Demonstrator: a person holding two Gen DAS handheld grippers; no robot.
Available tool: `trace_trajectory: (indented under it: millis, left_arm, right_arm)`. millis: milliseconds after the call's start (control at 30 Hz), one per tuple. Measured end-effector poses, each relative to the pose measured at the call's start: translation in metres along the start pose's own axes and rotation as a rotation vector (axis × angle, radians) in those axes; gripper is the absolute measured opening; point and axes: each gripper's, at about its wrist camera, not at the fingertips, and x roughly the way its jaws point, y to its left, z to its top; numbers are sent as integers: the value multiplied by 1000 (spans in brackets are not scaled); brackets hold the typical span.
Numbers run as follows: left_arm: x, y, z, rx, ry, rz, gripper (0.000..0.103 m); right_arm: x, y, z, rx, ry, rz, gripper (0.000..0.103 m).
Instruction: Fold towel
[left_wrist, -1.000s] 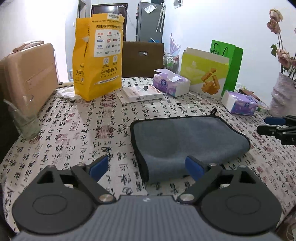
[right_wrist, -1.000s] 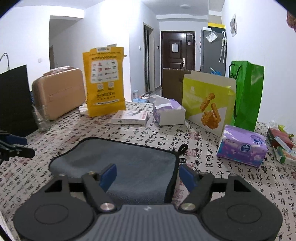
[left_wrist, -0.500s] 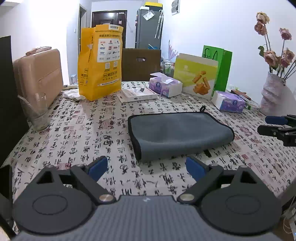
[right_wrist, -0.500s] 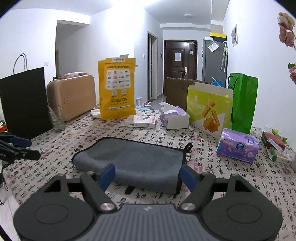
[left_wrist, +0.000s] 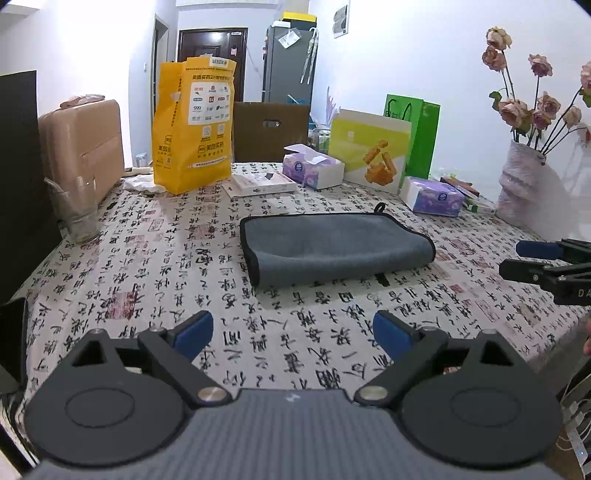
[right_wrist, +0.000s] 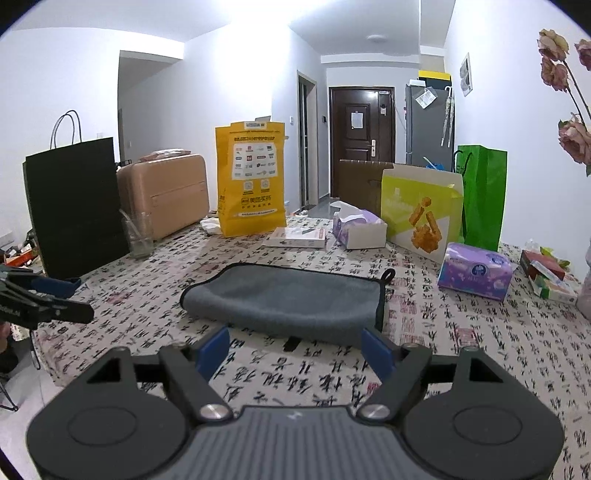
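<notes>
The folded grey towel (left_wrist: 334, 247) lies on the bench (left_wrist: 147, 258), short of the yellow bag (left_wrist: 195, 125). My left gripper (left_wrist: 291, 330) and right gripper (right_wrist: 297, 349) hover near it, jaws wide, holding nothing.

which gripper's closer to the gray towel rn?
Right gripper, marginally: its open fingers sit just short of the towel. Left gripper, also open, has more bare tablecloth before the towel.

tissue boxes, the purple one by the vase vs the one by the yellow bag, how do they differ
The tissue box by the vase is a closed purple pack lying flat; the one by the yellow bag has white sides and a tissue sticking out of its open top. Both carry purple print and rest on the tablecloth.
</notes>
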Motion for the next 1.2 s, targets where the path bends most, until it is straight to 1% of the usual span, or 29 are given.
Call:
trace_trajectory:
  millis: [267,533,667,767,867,1067,1200]
  left_arm:
    - [-16,-5,-14,-6,-14,2,95]
    - [-33,-8,-30,-3,-37,26,95]
    - [-41,-11,-38,3,-48,56,95]
    - [-54,-16,-46,12,-83,45,96]
    - [-64,-20,-54,20,-105,52,96]
    - [-74,-24,-71,8,-113,61,97]
    - [-75,-26,-82,3,-117,73,97]
  right_arm:
    - [-17,7,-15,20,-7,-1,78]
    - [-32,18,-27,37,-25,0,78]
    - [-38,23,-32,46,-33,-5,78]
    - [-46,30,-37,50,-47,-9,78]
    - [-53,37,-44,60,-59,-6,78]
    - [-66,53,-56,57,-63,2,79]
    - [-72,62,-65,51,-61,-11,79]
